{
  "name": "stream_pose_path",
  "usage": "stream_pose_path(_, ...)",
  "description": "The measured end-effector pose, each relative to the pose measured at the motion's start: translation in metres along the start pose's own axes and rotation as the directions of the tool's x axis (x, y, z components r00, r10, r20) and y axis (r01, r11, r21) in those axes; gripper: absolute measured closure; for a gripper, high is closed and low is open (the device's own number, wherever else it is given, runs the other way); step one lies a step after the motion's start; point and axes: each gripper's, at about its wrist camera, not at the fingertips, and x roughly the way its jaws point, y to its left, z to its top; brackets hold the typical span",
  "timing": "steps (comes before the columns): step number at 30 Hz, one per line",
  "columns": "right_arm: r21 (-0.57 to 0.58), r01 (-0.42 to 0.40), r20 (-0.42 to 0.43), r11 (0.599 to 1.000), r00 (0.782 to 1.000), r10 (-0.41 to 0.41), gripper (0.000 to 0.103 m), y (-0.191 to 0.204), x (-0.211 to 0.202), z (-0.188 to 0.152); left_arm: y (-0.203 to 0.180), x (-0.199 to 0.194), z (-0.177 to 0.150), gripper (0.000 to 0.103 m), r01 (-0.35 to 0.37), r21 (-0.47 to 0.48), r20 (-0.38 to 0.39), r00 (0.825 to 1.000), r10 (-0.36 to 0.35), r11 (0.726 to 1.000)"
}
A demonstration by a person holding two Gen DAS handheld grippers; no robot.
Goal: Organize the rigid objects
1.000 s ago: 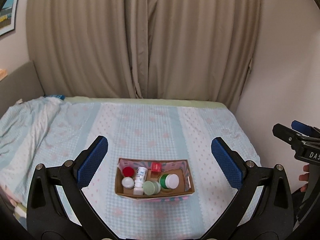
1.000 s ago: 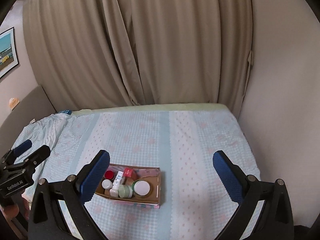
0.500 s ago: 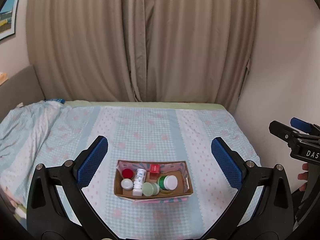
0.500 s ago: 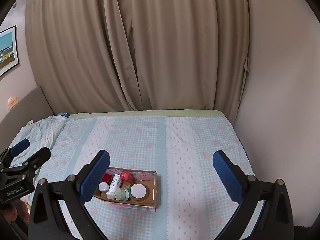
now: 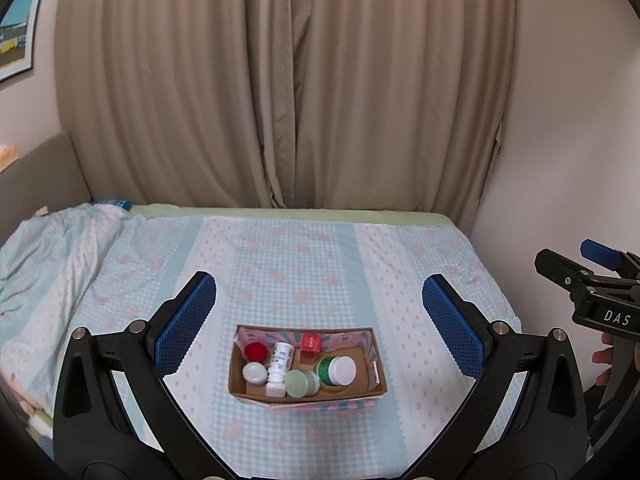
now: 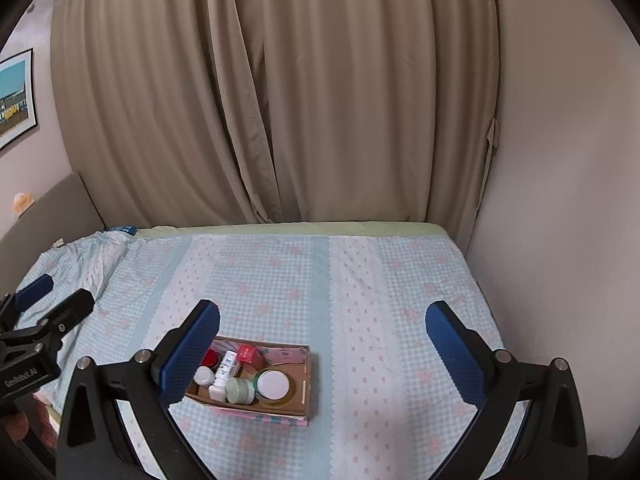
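Your bed carries the cardboard box holding jars and a white bottle, label unreadable, while your left gripper and right gripper, marked "DAS" and "GenRobot.AI", hover wide apart, gripping nothing.

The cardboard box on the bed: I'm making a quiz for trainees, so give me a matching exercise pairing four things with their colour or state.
Things:
1. box
2. curtains
3. left gripper
4. small carton

Colour or state:
A. beige
B. red
C. open, empty
D. holds jars and a bottle

Pairs: 1-D, 2-A, 3-C, 4-B
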Motion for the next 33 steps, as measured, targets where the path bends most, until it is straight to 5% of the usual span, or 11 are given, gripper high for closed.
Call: stream_pose_path(33, -0.003, 0.010, 0.018, 1.000, 1.000, -0.010, 0.000, 0.005, 0.011, 0.005, -0.008, 0.005, 0.007, 0.000, 0.006, 0.007, 0.015, 1.000, -0.006, 1.000)
